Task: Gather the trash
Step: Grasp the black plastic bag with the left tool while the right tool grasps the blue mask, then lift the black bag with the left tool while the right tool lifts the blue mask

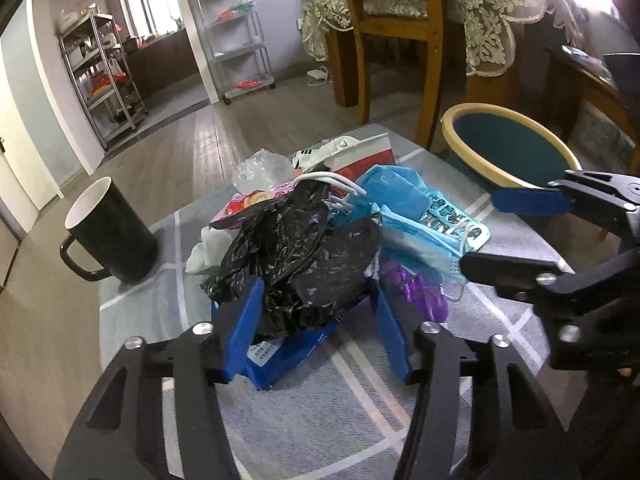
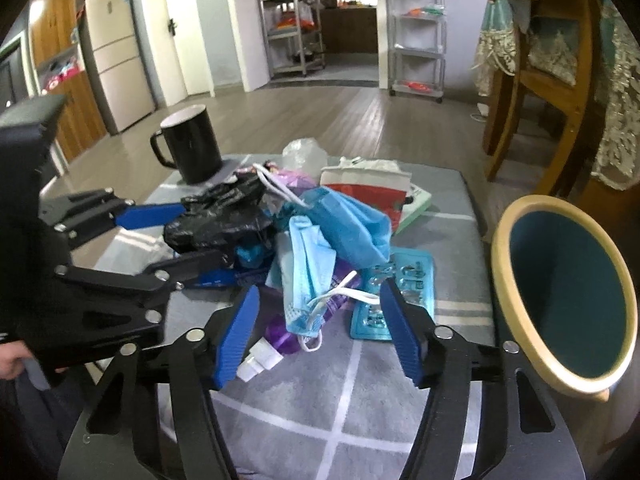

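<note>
Left gripper (image 1: 316, 316): you have its blue fingers spread wide, one on each side of the near end of the black plastic bag (image 1: 298, 264); whether the pads press the bag you cannot tell.
Right gripper (image 2: 320, 334): you hold it wide open, gripping nothing, its fingers flanking the near edge of the pile around a blue face mask (image 2: 306, 276) and a purple wrapper (image 2: 286, 334).
Trash pile: heaped mid-counter; black bag on the left, crumpled blue masks (image 1: 404, 216) to its right, a teal blister pack (image 2: 394, 300) at the right edge, a clear crumpled plastic piece (image 1: 262, 170) and a red-and-white package (image 2: 370, 190) on the far side.
Blue printed packet (image 1: 280, 354): under the black bag, near side.
Bin (image 2: 520, 240): teal inside, cream rim, just beside the counter's right edge, tilted toward you.
Mug (image 1: 112, 232): black, white inside, upright at the far left of the counter (image 1: 360, 408), apart from the pile.
Counter cover: grey with white lines.
</note>
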Demonstrator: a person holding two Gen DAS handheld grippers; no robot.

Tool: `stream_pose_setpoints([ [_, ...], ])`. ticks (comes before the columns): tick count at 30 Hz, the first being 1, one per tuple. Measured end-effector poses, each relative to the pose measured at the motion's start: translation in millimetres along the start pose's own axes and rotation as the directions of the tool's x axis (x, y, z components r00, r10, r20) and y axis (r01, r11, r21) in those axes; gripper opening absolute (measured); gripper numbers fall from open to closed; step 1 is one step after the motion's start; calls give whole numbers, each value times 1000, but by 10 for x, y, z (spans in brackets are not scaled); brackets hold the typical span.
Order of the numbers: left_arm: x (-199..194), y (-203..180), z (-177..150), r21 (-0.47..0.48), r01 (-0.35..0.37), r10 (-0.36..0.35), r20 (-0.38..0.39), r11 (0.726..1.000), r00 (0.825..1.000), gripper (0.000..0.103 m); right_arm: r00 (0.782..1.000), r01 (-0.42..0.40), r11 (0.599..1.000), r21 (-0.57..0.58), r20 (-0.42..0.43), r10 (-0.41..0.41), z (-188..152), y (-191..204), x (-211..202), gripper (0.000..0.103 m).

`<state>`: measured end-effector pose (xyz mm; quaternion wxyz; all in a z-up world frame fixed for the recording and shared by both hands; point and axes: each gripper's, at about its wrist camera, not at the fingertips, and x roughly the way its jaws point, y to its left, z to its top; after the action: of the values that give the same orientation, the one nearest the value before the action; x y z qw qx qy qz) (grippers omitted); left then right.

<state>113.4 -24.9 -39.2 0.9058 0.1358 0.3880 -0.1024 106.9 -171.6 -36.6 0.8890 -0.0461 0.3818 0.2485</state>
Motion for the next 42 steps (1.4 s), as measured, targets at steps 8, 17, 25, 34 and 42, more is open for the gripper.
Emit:
stream_pose_setpoints([
  [8, -72, 17, -11, -3, 3, -3, 24, 1000, 1000, 32, 998, -18, 1000, 2, -64, 18, -66, -26, 198, 20],
  [17, -275, 65, -9, 3, -17, 16, 78, 1000, 997, 18, 999, -42, 998, 42, -8, 42, -32, -94, 3, 10],
  [25, -557, 193, 161, 35, -5, 0, 136, 999, 991, 16, 997, -38, 996, 76, 63, 33, 35, -173, -174, 10],
  [34, -448, 204, 207, 63, 260, -248, -149, 964, 957, 15, 997, -43, 996, 84, 75, 37, 34, -166, -195, 10],
  [42, -440, 61, 16, 40, 307, -295, -186, 951, 937, 15, 996, -43, 993, 109, 84, 34, 39, -209, -227, 10],
])
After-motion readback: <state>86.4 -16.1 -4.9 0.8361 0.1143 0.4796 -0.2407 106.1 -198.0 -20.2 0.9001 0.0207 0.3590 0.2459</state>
